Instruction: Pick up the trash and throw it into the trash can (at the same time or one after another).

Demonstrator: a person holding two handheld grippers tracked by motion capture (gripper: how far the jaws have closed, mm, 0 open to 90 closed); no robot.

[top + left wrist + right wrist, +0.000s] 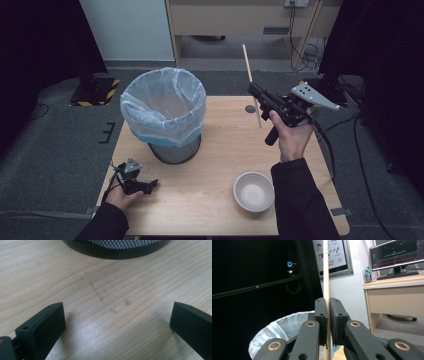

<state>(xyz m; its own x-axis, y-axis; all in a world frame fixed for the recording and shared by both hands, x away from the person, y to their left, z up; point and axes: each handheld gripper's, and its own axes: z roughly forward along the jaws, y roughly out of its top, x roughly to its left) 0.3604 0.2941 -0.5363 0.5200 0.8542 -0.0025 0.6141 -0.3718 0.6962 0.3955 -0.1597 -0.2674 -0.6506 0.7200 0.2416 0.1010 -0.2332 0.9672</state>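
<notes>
Bin [163, 112] left of raised chopstick [251, 85]

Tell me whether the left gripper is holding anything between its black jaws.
No: the left gripper stands with its jaws wide apart over the bare light wooden table, nothing between them.

Wooden bench [210, 150]: mesh bin [165, 117] w/ plastic liner stands just ahead of left tool [150, 186]; white bowl [253, 191] below right tool [256, 95], nearer the person.
</notes>
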